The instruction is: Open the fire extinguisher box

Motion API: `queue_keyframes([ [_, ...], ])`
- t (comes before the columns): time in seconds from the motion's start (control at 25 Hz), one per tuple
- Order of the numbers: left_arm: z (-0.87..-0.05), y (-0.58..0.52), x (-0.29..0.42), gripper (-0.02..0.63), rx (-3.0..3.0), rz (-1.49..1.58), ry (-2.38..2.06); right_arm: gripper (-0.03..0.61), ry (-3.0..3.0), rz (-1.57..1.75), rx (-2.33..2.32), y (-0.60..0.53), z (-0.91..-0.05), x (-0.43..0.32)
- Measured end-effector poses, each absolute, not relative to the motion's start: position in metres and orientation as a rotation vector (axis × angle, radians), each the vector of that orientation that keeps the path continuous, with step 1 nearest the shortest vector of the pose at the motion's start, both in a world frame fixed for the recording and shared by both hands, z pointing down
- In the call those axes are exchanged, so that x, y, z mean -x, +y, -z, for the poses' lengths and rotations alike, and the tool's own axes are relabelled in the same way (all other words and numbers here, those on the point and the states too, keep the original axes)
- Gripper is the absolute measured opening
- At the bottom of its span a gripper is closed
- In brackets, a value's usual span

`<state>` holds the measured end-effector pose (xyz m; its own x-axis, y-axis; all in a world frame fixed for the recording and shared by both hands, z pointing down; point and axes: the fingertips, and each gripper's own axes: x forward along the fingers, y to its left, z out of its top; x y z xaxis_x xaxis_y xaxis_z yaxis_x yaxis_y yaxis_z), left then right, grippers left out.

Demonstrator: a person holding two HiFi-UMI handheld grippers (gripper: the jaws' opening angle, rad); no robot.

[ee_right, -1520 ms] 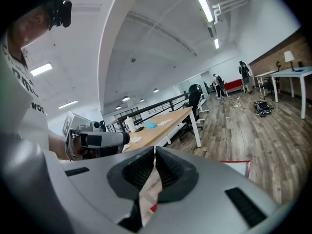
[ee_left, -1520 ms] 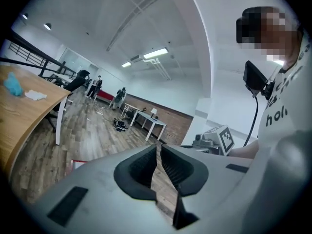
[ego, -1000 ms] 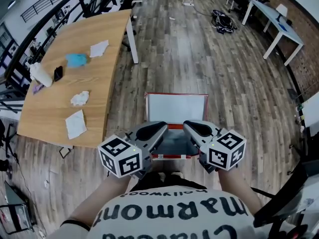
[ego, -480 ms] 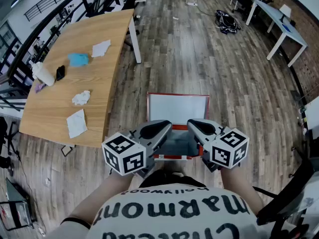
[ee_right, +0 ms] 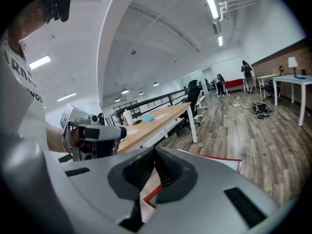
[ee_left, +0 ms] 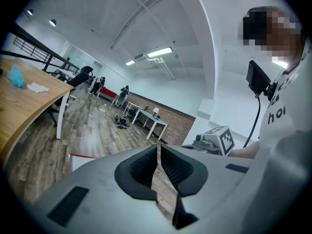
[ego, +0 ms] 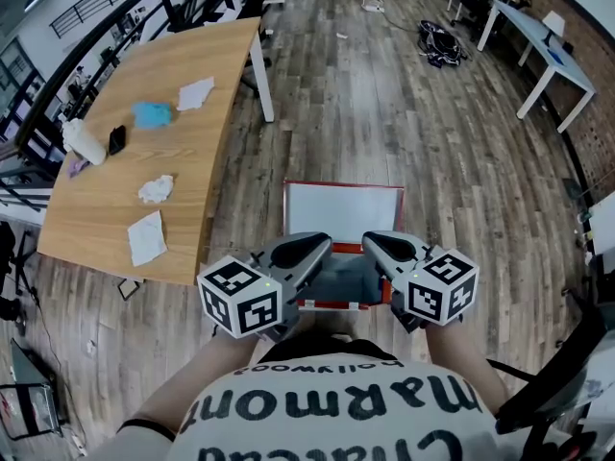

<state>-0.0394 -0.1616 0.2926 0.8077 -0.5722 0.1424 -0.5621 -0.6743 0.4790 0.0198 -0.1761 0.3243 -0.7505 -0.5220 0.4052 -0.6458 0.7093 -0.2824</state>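
The fire extinguisher box (ego: 343, 209) lies on the wooden floor in front of me, a red frame around a white panel, with a darker part (ego: 341, 279) at its near end. My left gripper (ego: 323, 246) and right gripper (ego: 369, 243) hang side by side over that near end, tips pointing away from me. Both are shut with nothing between the jaws. In the left gripper view my left gripper (ee_left: 158, 147) shows a thin slit of floor, and the box's red edge (ee_left: 77, 156) lies beyond. The right gripper view shows my right gripper (ee_right: 156, 150) above the box (ee_right: 214, 159).
A long wooden table (ego: 115, 190) stands to the left with crumpled papers, a blue cloth (ego: 150, 114), a bottle and a phone on it. White tables (ego: 538, 51) and a black bundle (ego: 438, 39) lie far right. A black stand is at the lower right.
The head view has drifted slightly. Both grippers stay over the box's near end, and nothing has been taken hold of or let go.
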Motion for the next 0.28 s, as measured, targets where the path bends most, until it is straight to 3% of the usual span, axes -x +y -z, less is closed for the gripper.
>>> queue_keyframes([
  [0.28, -0.2944, -0.1663, 0.0396, 0.028, -2.479, 0.026, -0.848, 0.009, -2.622, -0.592, -0.902, -0.1802, -0.3276, -0.0187],
])
